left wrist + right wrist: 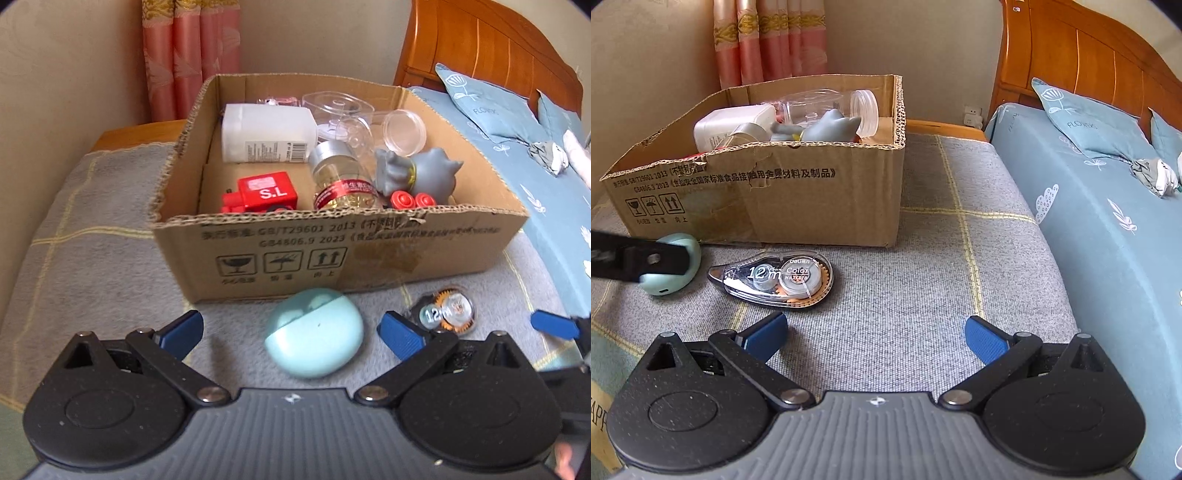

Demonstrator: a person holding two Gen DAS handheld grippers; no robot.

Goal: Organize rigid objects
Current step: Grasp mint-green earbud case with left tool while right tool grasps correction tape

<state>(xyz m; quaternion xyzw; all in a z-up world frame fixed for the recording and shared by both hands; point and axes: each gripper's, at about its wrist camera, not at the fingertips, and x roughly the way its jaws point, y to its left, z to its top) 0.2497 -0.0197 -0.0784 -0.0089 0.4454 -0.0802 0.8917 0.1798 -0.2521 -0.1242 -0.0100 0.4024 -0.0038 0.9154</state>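
A cardboard box (369, 254) (812, 192) stands on a grey blanket and holds a white bottle (266, 133), a red toy block (266, 192), a jar with a silver lid (340, 177), a grey toy figure (417, 173) and clear plastic pieces. In front of the box lie a mint-green oval case (314, 332) (690, 254) and a clear correction-tape dispenser (443, 312) (775, 277). My left gripper (291, 332) is open, its blue fingers on either side of the mint case without touching it. My right gripper (875, 336) is open over bare blanket, right of the dispenser.
A bed with a blue patterned sheet (1108, 240), a pillow (1089, 122) and a wooden headboard (1089, 55) runs along the right. Pink curtains (188, 55) hang behind the box. Crumpled cloth (546, 155) lies on the bed. The grey blanket (923, 240) spreads to the right of the box.
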